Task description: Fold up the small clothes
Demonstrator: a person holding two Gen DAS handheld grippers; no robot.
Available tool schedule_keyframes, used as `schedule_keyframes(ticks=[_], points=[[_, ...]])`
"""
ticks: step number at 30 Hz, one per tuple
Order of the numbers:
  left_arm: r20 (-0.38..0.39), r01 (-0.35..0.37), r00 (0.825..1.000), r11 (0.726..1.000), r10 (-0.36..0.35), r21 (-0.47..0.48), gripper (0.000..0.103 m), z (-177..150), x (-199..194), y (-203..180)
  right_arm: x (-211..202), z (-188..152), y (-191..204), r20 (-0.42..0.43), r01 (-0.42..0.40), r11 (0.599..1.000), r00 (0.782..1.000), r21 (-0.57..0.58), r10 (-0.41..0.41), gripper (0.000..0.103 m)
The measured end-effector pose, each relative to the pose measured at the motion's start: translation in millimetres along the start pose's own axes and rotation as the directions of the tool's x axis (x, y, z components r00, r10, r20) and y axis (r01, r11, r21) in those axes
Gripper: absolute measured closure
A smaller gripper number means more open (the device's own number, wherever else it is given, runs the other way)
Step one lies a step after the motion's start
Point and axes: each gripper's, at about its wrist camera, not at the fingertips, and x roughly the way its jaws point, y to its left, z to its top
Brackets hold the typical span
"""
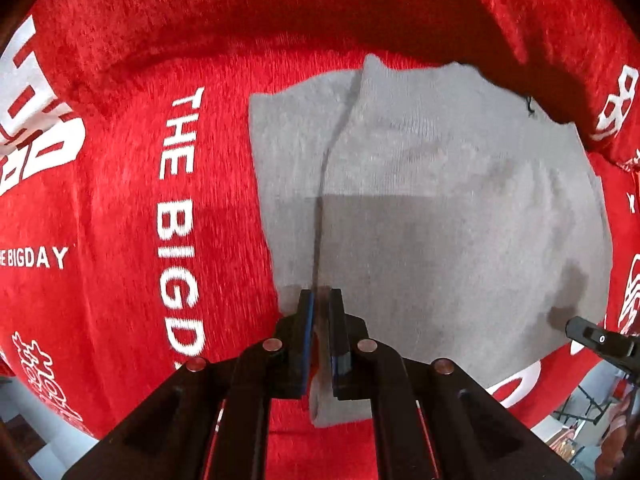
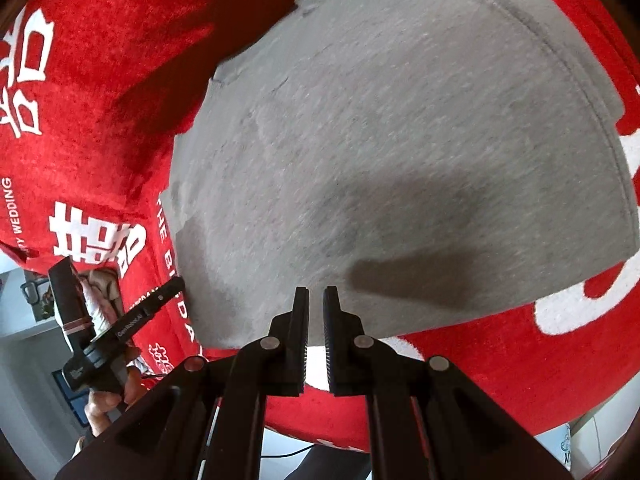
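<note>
Left wrist view: the left hand-held gripper [image 1: 320, 300] is clamped on the near edge of the grey garment [image 1: 440, 200], which lies flat on the red printed cloth [image 1: 120, 200] and stretches away from the jaws, with a folded seam running straight ahead.

Right wrist view: the right hand-held gripper [image 2: 316, 300] has its jaws together, seemingly empty, at the garment's near edge. The garment spreads ahead and rightward.

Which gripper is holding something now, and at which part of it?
The left gripper pinches the grey garment at its near edge, on a fold line. The right gripper is shut above the near hem and seems to hold nothing.
</note>
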Motion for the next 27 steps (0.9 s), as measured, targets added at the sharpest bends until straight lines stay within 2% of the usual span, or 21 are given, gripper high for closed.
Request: schedule_keyframes(ticks=[4,5,6,7,9,22,23,24,25,26,27], points=[[-0.002,0.001,1.000,1.000,-0.001,0.000,0.095,-4.7,4.0,-4.8,3.3,-2.6,3.0,-0.011,-0.003,1.000,1.000,-0.005,0.003,0.095],[-0.003,0.001,1.000,1.000,-0.001,-0.002,0.086,-6.0,4.3,-4.5,4.3,-3.1,3.6,-0.014,-0.003,1.000,1.000,-0.005,0.003,0.095],[-0.004,0.002,1.000,1.000,-0.002,-0.004,0.033,-10.2,2.7,-0.4,5.3,-3.8,4.3,-0.016,-0.003,1.000,1.000,-0.005,0.003,0.095],[-0.005,-0.003,1.000,1.000,0.003,-0.012,0.001,-13.2,2.4,1.0,6.2,-4.4,5.1,-0.020,-0.003,1.000,1.000,-0.005,0.003,0.095],[0.035,-0.019,0.999,1.000,0.019,-0.022,0.002,-18.0,-4.1,2.5,8.1,-6.6,6.8,-0.025,-0.003,1.000,1.000,-0.006,0.003,0.095],[0.034,-0.022,0.999,0.999,0.023,-0.037,0.002,-30.7,-3.7,5.9,21.6,-17.0,15.3,-0.054,-0.004,1.000,0.999,-0.010,0.004,0.093],[0.034,-0.024,0.999,0.999,0.025,-0.039,0.002,-29.1,-3.5,6.1,22.8,-18.1,16.3,-0.058,-0.005,1.000,0.998,-0.010,0.004,0.088],[0.036,-0.031,0.999,0.999,0.032,-0.040,0.001,-30.4,-3.6,6.9,23.9,-19.0,17.1,-0.060,-0.005,1.000,0.998,-0.011,0.004,0.065],[0.037,-0.036,0.999,0.999,0.037,-0.040,0.001,-31.4,-3.3,7.3,24.8,-20.1,18.2,-0.059,-0.002,1.000,0.998,-0.012,0.001,0.028],[0.037,-0.039,0.999,0.998,0.040,-0.040,0.002,-32.4,-2.7,8.3,25.0,-21.2,19.6,-0.054,-0.003,1.000,0.999,-0.013,0.002,0.015],[0.036,-0.039,0.999,0.998,0.041,-0.039,0.002,-30.4,1.4,11.2,24.3,-22.6,21.4,-0.041,-0.017,1.000,0.999,-0.015,0.016,0.008]])
